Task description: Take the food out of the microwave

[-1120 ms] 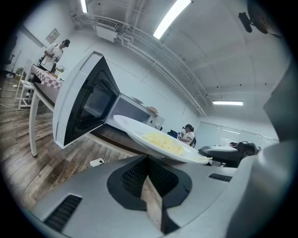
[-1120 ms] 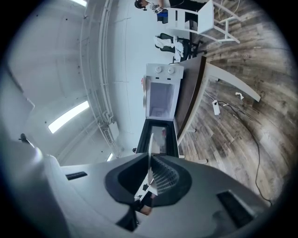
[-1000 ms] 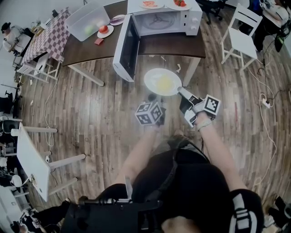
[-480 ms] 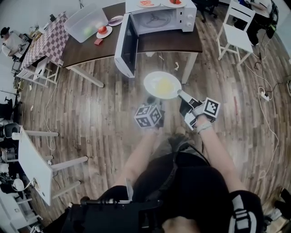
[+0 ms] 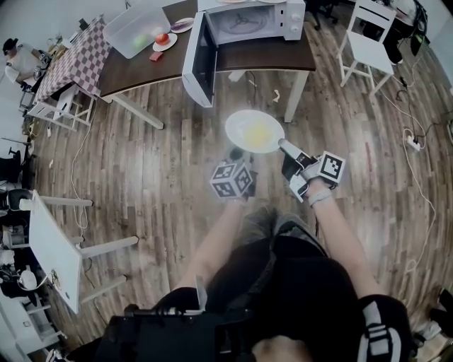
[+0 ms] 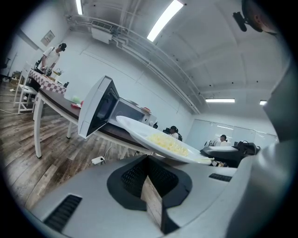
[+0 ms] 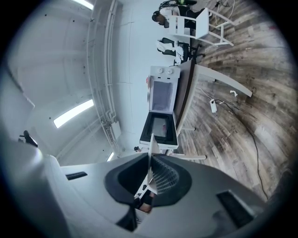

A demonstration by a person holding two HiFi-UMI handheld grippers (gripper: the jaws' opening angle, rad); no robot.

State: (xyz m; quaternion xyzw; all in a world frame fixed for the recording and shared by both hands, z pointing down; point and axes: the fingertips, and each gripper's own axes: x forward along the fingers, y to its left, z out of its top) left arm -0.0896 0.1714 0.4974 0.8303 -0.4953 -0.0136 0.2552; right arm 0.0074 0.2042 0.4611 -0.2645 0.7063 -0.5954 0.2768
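Right gripper (image 5: pixel 284 146), right of centre in the head view, is clamped on the rim of a white plate (image 5: pixel 244 121). In the right gripper view the rim is seen edge-on between the jaws. Yellow food (image 5: pixel 257 131) is heaped on the plate, which is held level above the wooden floor (image 5: pixel 141 184). Left gripper (image 5: pixel 235 151) is held just below the plate, jaws pressed together with nothing between them. At the top of the frame, well apart, the microwave (image 5: pixel 262 20) is set on a brown tabletop (image 5: pixel 134 71), its door (image 5: pixel 199 60) swung open.
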